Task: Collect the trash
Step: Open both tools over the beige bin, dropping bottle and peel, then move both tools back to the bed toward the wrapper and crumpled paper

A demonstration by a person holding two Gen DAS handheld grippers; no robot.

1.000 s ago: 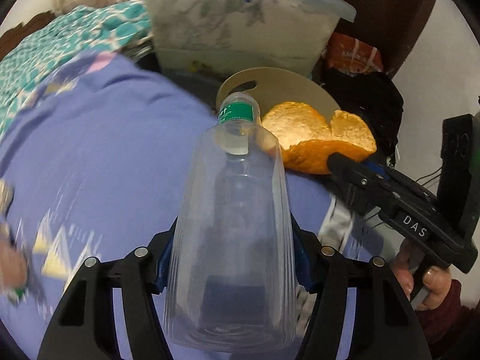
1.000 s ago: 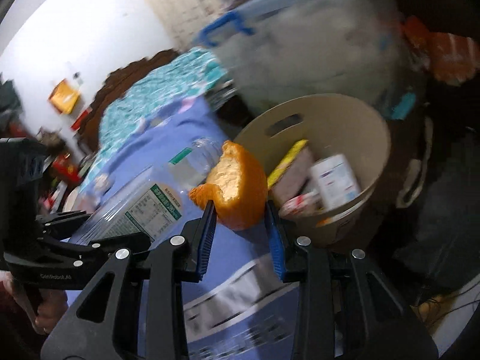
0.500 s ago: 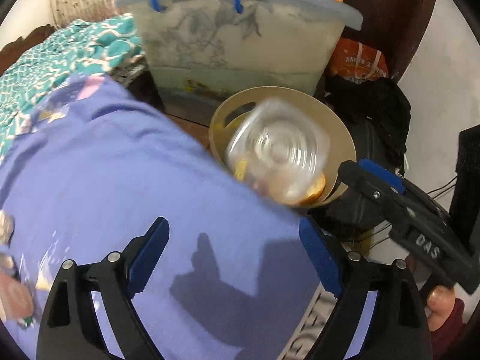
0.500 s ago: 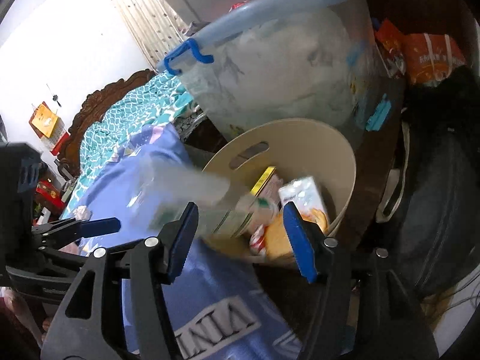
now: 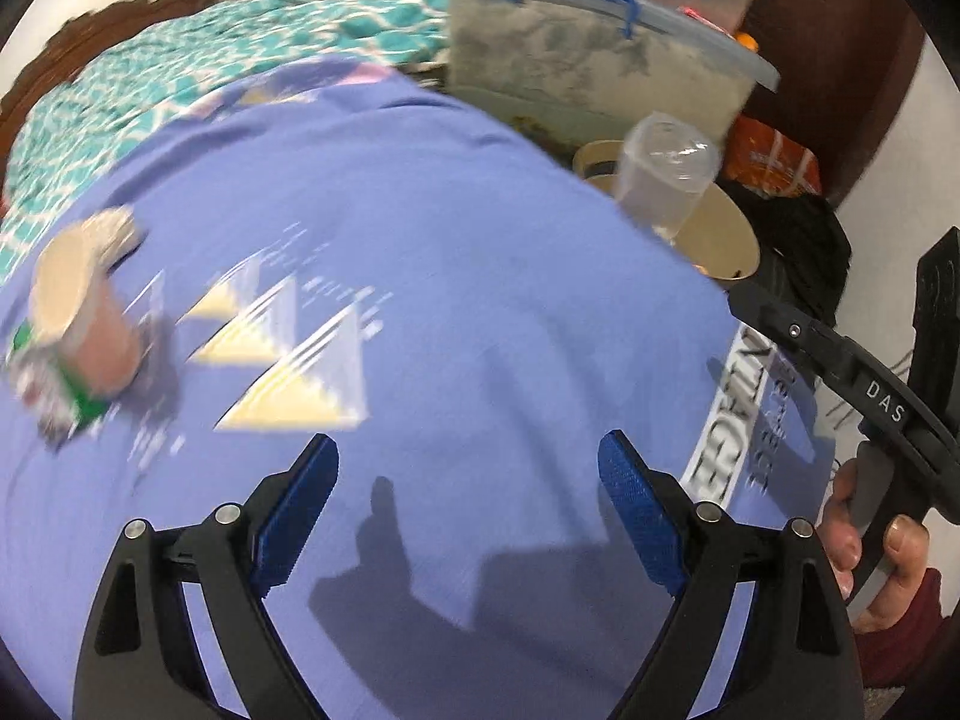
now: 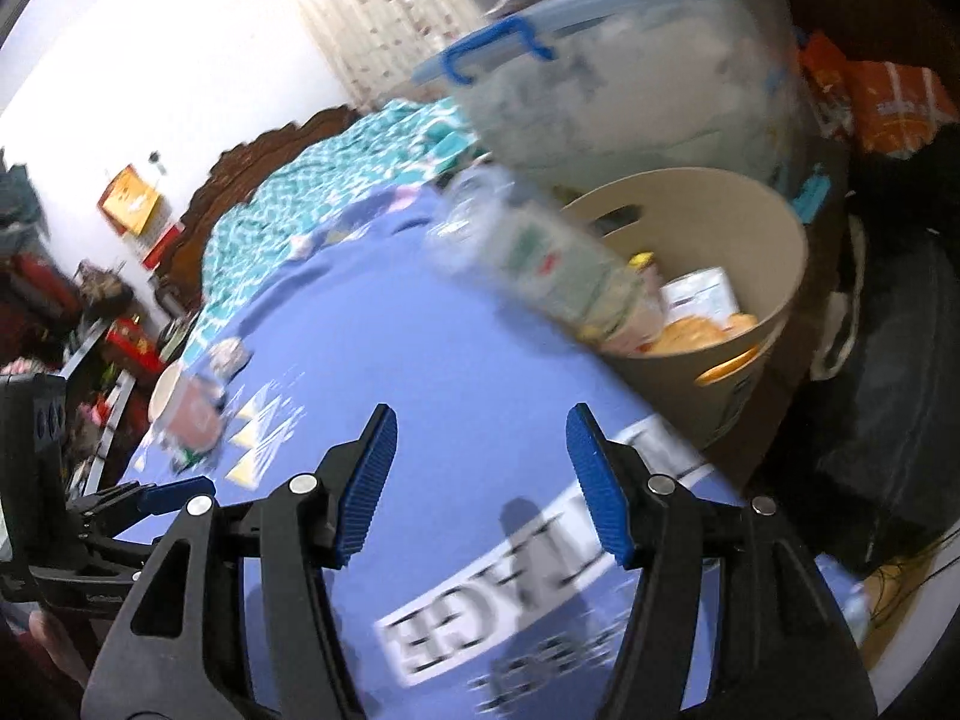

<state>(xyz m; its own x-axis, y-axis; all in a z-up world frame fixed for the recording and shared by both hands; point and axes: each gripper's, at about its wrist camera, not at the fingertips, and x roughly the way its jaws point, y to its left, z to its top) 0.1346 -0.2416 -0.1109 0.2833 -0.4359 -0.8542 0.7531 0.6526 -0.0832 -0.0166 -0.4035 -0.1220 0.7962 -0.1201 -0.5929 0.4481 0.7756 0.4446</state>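
Since a second ago both grippers have let go of their loads, jaws just opened with nothing between them, and have pulled back over the bed. In the left wrist view, the left gripper (image 5: 465, 483) stands wide open and empty at the bottom of the frame over a purple bedsheet (image 5: 420, 240); the clear plastic bottle (image 5: 666, 177) now sits neck-down in the tan bin (image 5: 741, 246) at upper right, its base poking above the rim. A blurred paper cup (image 5: 78, 306) with some green litter lies on the sheet at far left, and a hand (image 5: 870, 558) holding the other tool shows at right. In the right wrist view, the right gripper (image 6: 480, 480) is likewise open and empty at bottom centre; only this view looks into the bin, showing orange peel (image 6: 696, 333) and a small carton (image 6: 702, 297) beside the bottle. The drop-off looks finished; the next move likely calls for reaching to the cup and closing gently around it.
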